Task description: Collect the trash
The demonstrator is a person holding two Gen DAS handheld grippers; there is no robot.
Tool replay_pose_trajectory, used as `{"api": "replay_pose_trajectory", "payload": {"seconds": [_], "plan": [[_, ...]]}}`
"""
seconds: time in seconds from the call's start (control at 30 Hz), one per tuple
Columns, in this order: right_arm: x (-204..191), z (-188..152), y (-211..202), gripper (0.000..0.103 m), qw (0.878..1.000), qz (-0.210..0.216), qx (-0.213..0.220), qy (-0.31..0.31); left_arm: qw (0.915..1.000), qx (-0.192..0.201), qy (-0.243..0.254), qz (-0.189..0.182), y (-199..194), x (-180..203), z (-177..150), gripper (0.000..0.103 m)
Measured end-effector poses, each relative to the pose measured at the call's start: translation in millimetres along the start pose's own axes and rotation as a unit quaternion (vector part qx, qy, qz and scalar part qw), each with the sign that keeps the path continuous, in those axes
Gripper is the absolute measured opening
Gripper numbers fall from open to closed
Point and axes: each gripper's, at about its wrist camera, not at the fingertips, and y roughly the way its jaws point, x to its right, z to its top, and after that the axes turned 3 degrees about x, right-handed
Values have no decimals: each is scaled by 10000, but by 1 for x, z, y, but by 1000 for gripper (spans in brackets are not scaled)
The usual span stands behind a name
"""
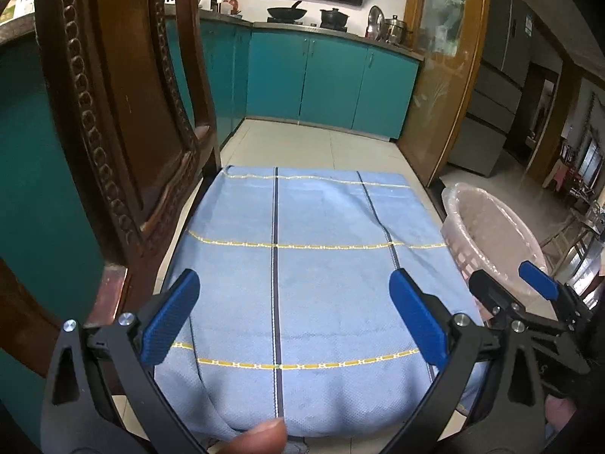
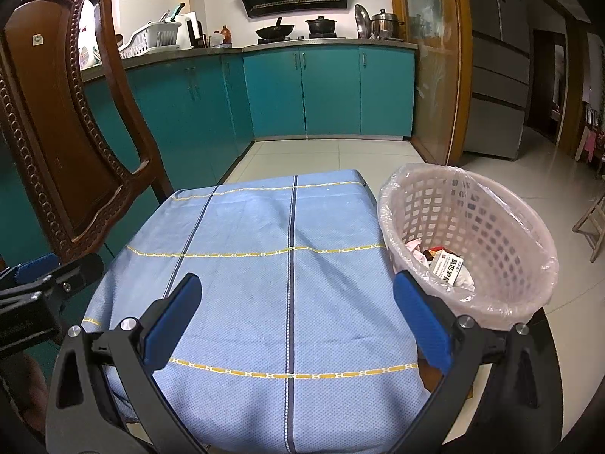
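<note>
Nearest, two grippers, left gripper and right gripper, both held released over one blue-clothed desk, one lined wastebasket just beside it, trash seen inside, one carved chair beyond.

One blue cloth, one lined basket, one carved chair, two grippers.

Left tongs spread over blue cloth, basket right

Both the left gripper and the right gripper have black angular arms, silver round screws and ribbed blue finger pads.
</note>
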Motion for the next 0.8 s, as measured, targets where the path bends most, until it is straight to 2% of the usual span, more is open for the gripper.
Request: {"api": "replay_pose_trajectory", "payload": {"seconds": [0.2, 0.37, 0.57, 0.8], "plan": [[1, 0, 0, 99, 10000, -1, 4, 10, 9995, 212, 219, -30, -12, 9, -2, 100], [1, 1, 1, 99, 10000, -1, 4, 30, 9999, 133, 44, -43, -14, 5, -2, 100], [1, 1, 0, 99, 10000, 7, 10, 34, 9997, 115, 228, 66, -14, 10, -3, 100], [1, 4, 0, 99, 10000, -5, 14, 56, 9998, -25, 178, 69, -10, 8, -2, 100]]}}
